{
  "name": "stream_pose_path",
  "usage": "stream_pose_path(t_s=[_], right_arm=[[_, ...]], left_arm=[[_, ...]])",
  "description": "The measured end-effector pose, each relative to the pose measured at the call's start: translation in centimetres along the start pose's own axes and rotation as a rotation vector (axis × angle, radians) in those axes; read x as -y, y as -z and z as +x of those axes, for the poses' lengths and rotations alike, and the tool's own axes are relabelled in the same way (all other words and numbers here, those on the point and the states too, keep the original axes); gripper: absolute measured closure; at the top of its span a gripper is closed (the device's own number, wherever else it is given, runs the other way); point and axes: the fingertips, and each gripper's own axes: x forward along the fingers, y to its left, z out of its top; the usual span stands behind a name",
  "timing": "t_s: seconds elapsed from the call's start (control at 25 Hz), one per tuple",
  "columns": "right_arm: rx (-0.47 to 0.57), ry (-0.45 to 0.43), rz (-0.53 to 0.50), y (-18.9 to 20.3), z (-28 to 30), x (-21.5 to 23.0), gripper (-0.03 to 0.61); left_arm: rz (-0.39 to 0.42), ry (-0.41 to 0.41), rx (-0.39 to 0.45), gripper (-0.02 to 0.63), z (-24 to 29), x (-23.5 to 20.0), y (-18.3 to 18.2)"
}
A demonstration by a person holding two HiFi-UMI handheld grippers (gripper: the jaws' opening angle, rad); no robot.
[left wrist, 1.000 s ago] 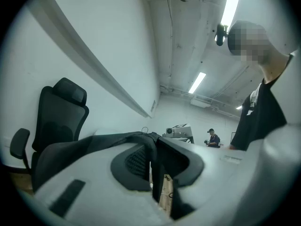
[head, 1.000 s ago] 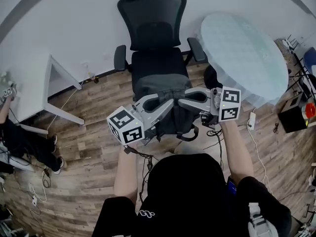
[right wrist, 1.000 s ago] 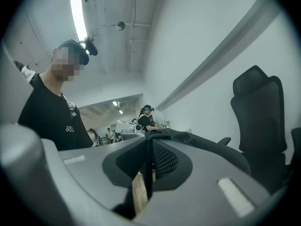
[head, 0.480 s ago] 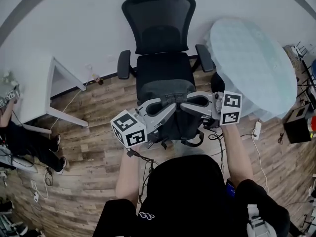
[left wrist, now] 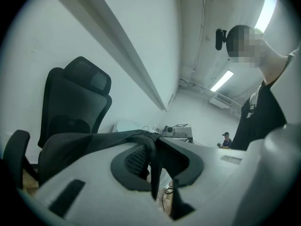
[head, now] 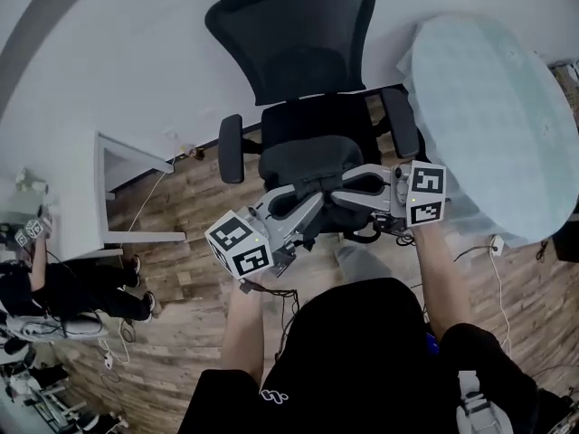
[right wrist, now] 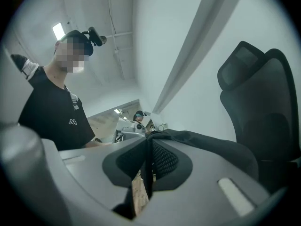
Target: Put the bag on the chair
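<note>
1. backpack point(head: 310, 158), dark grey, hangs over the front edge of the office chair's point(head: 298, 39) seat. its bulk is above the front half of the seat and its strap loops hang below, in front of the seat edge. i cannot tell whether it already rests on the seat.
2. left gripper point(head: 312, 191) is clenched on a fold of the backpack's top; in the left gripper view the dark fabric point(left wrist: 84, 147) runs straight into the closed pads point(left wrist: 136, 160).
3. right gripper point(head: 337, 188) is likewise clamped on the backpack's top, just beside the left one; in the right gripper view the fabric point(right wrist: 207, 142) is pinched between its pads point(right wrist: 162, 160).
4. both black armrests point(head: 231, 147) flank the seat, one on each side of the backpack.
5. round table point(head: 498, 107) with a pale cover stands just beside the chair, near the armrest on its side.
6. white table point(head: 136, 156) stands on the chair's other side, by the wall.
7. wooden floor point(head: 190, 233) carries loose cables and a white power strip point(head: 496, 242) under the round table's edge.
8. another person point(head: 63, 287) in black is at the head view's left edge, well apart from the chair.
</note>
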Motion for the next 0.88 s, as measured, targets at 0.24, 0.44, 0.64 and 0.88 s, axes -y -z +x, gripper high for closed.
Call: stream_pose_path(t_s=[0.24,0.44,0.64,0.88], right_arm=[[-0.019,-0.009,-0.065,-1.3,-0.1,1.9,0.535],[-0.007,0.026,-0.100,-2.0,-0.3,2.2,0.535],[-0.001,0.069,-0.120,-2.7,-0.3,3.4,0.535],[-0.021,0.125,-0.081,-2.3,-0.7,7.5,0.534]], left_arm=[[0.046,-0.005,0.020,0.561,1.1,-1.7,-1.3],[0.069,0.026,0.036,0.561,1.5,-1.9,-2.0],[0.062,0.041,0.043,0.561,2.2,-2.9,-2.6],[0.033,0.064,0.004,0.561,4.1,-6.5,-2.4]])
